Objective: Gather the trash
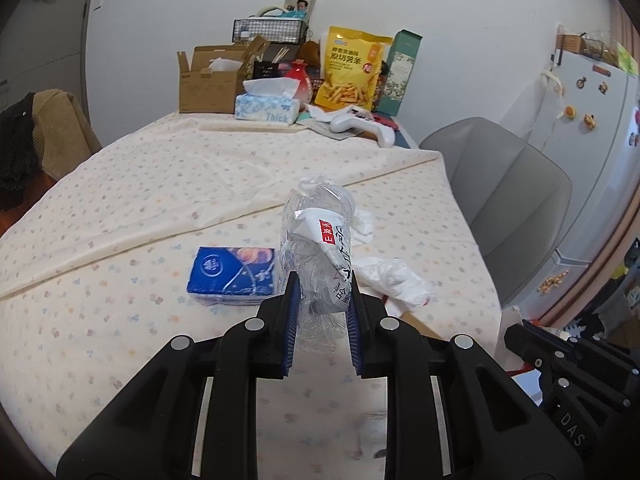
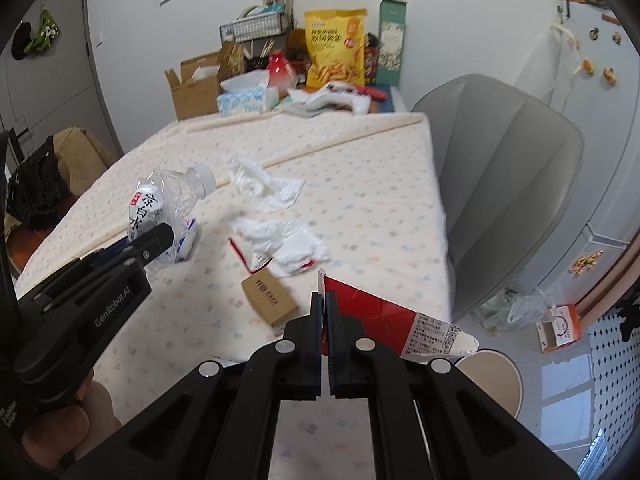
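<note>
My left gripper [image 1: 323,286] is shut on a crushed clear plastic bottle [image 1: 320,236] with a white label, held above the table; it also shows in the right wrist view [image 2: 160,204], with the left gripper [image 2: 154,246] at the left. My right gripper [image 2: 325,300] is shut on a flattened red and white tube [image 2: 396,320], which sticks out to the right over the table edge. Crumpled white tissues [image 2: 264,182] and a white wrapper [image 2: 288,246] lie on the table. A small brown card box [image 2: 270,300] lies in front of the right gripper.
A blue tissue pack [image 1: 234,270] lies on the flowered tablecloth [image 1: 120,200]. At the back stand a cardboard box [image 1: 208,80], a tissue box [image 1: 266,106], a yellow snack bag [image 1: 350,70] and a white controller [image 1: 360,124]. A grey chair [image 2: 508,184] is at the right.
</note>
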A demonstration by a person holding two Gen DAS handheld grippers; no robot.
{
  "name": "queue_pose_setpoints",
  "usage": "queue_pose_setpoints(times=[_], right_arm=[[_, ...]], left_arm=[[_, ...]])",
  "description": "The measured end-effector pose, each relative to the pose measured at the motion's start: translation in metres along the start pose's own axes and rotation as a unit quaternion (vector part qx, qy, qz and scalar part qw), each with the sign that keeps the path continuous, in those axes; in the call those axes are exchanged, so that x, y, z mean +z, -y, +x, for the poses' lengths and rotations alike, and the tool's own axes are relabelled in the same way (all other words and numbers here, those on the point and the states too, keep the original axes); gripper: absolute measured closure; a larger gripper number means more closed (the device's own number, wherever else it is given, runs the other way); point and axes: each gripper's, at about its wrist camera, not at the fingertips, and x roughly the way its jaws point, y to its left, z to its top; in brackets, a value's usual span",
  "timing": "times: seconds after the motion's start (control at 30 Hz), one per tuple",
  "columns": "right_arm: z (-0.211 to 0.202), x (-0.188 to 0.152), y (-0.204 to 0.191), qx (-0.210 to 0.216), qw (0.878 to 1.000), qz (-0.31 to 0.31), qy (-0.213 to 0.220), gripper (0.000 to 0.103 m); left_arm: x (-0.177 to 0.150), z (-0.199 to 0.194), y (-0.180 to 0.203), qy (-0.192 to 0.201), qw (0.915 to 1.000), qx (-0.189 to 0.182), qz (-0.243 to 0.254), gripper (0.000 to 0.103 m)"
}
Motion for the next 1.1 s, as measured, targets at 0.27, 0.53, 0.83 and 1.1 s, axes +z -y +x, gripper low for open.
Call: queue_pose_setpoints(times=[0.27, 0.53, 0.83, 1.1], right_arm=[[-0.043, 0.003, 0.039, -0.041, 0.998, 0.033, 0.042, 0.100], [-0.073, -0.005, 0.100, -0.094, 0.991, 0.076, 0.064, 0.100], [-0.093, -0.024, 0.169, -0.133, 0.981, 0.121, 0.072, 0.100], [-0.093, -0.047, 0.225, -0.152, 0.973, 0.164, 0.065, 0.099]], left_arm=[[0.006, -0.017, 0.045, 0.015, 0.9988, -0.026, 0.038, 0.081], [0.002, -0.020, 0.111, 0.011, 0.9943, -0.065, 0.084, 0.081], [-0.013, -0.011, 0.186, -0.006, 0.9861, -0.098, 0.134, 0.081], [-0.032, 0.003, 0.249, -0.026, 0.9766, -0.122, 0.175, 0.081]])
